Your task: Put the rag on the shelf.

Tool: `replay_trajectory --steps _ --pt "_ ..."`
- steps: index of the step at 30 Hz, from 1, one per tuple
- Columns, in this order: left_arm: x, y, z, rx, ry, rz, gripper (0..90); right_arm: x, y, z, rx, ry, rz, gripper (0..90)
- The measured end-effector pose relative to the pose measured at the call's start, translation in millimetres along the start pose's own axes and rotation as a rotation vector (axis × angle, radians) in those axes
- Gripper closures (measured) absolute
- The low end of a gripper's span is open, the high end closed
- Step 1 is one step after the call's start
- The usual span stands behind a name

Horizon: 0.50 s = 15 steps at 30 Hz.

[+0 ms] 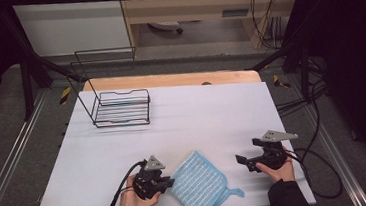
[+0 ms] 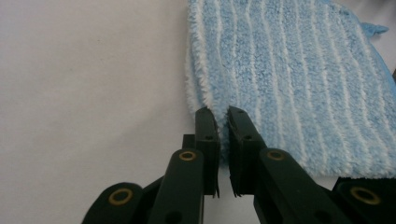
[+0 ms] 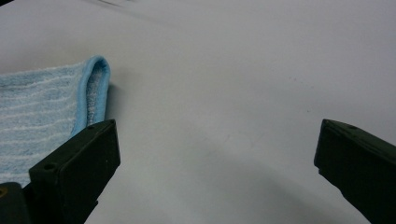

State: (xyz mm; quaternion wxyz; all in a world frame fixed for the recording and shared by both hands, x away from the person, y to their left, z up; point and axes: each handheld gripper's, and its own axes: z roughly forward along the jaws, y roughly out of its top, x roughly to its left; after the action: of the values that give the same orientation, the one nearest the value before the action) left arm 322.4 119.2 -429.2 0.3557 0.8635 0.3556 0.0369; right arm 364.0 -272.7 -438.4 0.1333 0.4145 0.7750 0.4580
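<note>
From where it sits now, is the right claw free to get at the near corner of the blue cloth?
Probably yes. The right claw is open, jaws spread wide and aimed at the blue striped cloth, with bare white table cover between them. The left claw works the cloth's opposite edge, out of the way.

cloth (image 1: pixel 198 183) on table (image 1: pixel 212 115) near edge, between tools | wire rack (image 1: pixel 120 107) far left

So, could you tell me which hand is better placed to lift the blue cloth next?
Left. The left claw is closed on the edge of the blue striped cloth, while the right claw stands open beside it, apart from the fabric.
</note>
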Motion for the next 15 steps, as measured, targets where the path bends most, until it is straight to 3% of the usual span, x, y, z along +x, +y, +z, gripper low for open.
replay_trajectory --steps 15 --pt "24.8 8.3 -0.9 0.003 0.073 0.028 83.6 0.2 0.0 1.2 -0.001 -0.008 0.004 1.1"
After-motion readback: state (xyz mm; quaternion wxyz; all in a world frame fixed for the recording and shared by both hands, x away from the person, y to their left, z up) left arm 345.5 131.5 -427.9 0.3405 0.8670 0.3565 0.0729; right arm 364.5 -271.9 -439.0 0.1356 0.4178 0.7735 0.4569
